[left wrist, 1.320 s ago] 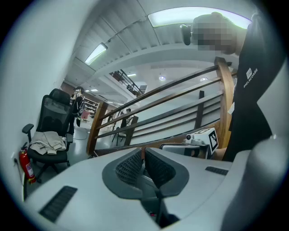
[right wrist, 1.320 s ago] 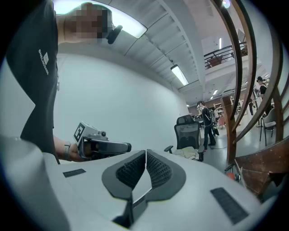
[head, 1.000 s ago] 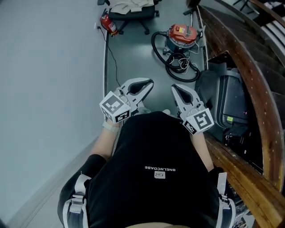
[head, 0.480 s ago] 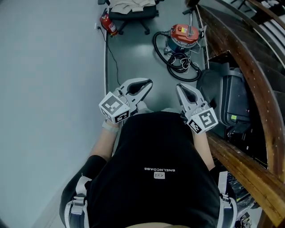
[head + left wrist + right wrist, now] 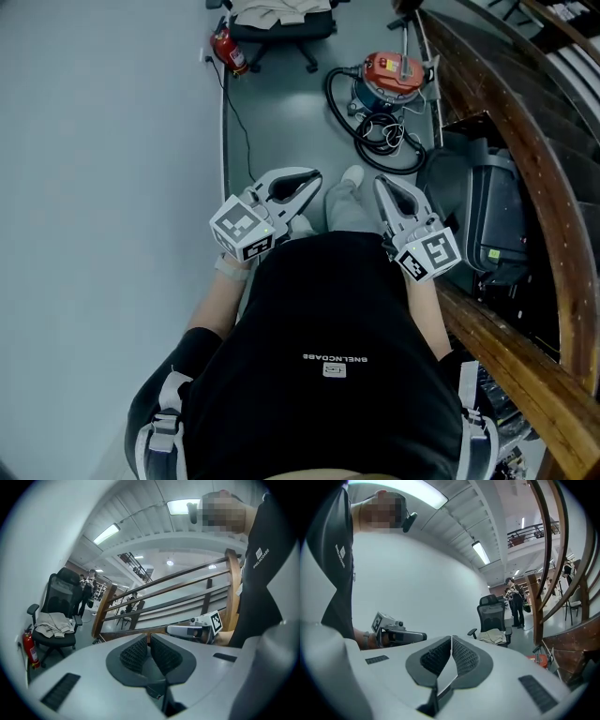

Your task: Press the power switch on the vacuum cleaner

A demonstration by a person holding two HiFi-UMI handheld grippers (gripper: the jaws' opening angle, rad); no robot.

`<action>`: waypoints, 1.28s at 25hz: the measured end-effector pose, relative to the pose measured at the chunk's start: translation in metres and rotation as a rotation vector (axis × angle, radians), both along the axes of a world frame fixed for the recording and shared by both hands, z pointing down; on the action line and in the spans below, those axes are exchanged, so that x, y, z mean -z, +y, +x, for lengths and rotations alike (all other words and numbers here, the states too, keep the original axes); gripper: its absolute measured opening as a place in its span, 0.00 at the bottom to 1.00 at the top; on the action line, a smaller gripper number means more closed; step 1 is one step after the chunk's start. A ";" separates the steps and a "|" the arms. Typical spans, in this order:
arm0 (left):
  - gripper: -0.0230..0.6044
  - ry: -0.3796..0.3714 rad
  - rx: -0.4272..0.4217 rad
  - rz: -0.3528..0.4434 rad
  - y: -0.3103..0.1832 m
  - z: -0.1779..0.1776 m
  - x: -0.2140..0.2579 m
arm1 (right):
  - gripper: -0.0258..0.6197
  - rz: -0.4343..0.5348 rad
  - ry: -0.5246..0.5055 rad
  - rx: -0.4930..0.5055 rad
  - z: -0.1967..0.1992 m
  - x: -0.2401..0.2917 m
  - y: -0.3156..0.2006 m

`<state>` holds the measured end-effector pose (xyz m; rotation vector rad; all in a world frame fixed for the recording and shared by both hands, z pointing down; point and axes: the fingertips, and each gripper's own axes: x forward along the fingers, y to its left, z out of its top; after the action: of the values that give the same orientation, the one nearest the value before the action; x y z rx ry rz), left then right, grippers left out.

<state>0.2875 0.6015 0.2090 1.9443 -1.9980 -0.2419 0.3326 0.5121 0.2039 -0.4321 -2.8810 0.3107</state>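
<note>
Vacuum cleaner (image 5: pixel 386 73): canister type, red top on a blue-grey body, standing on the grey floor in the upper centre-right of the head view, close to the foot of the wooden handrail (image 5: pixel 525 159). Black hose (image 5: pixel 367 124): coiled in loops on the floor, touching the canister's lower side and spreading toward the frame centre. Left gripper (image 5: pixel 313 176): mid-frame, left of centre, tips aimed up-frame toward the canister but well apart from it; its own view shows the ribbed pads pressed together with nothing between them. Right gripper (image 5: pixel 381 184): mid-frame, right of centre, directly below the canister and hose in the frame, also well short of both; pads likewise closed on nothing in its own view. White shoe (image 5: pixel 352 176): one foot on the floor between the two gripper tips. Office chair (image 5: pixel 281 23): black, top edge of frame, a pale cloth lying on the seat. Fire extinguisher (image 5: pixel 228 49): red, upper left, against the pale wall. Black cable (image 5: pixel 232 122): running down the floor along that wall. Black case (image 5: pixel 487 220): right of frame, just beside the right gripper, under the handrail.
</note>
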 end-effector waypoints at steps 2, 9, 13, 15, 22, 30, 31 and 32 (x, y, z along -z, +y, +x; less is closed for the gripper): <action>0.06 0.003 0.006 -0.008 -0.009 -0.011 -0.003 | 0.09 -0.001 -0.004 0.012 -0.014 -0.002 -0.008; 0.06 0.000 0.032 -0.037 -0.072 -0.066 -0.011 | 0.09 -0.017 0.011 0.042 -0.073 -0.011 -0.072; 0.06 0.010 0.030 -0.049 -0.123 -0.098 -0.011 | 0.09 -0.006 0.004 0.057 -0.105 -0.010 -0.120; 0.06 0.012 0.025 -0.056 -0.150 -0.113 -0.011 | 0.09 -0.001 -0.001 0.057 -0.120 -0.010 -0.147; 0.06 -0.007 -0.013 -0.084 -0.248 -0.155 -0.009 | 0.09 -0.022 -0.016 0.019 -0.152 -0.006 -0.246; 0.06 -0.003 -0.065 -0.123 -0.330 -0.169 -0.015 | 0.09 -0.062 0.003 -0.053 -0.158 -0.012 -0.320; 0.06 0.005 -0.069 -0.124 -0.337 -0.170 -0.015 | 0.09 -0.066 0.009 -0.065 -0.158 -0.013 -0.326; 0.06 0.011 -0.075 -0.128 -0.343 -0.172 -0.016 | 0.09 -0.074 0.017 -0.079 -0.158 -0.015 -0.331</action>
<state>0.1159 0.2581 0.2250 1.9287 -1.8811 -0.1032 0.1749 0.1807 0.2186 -0.3263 -2.8824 0.4335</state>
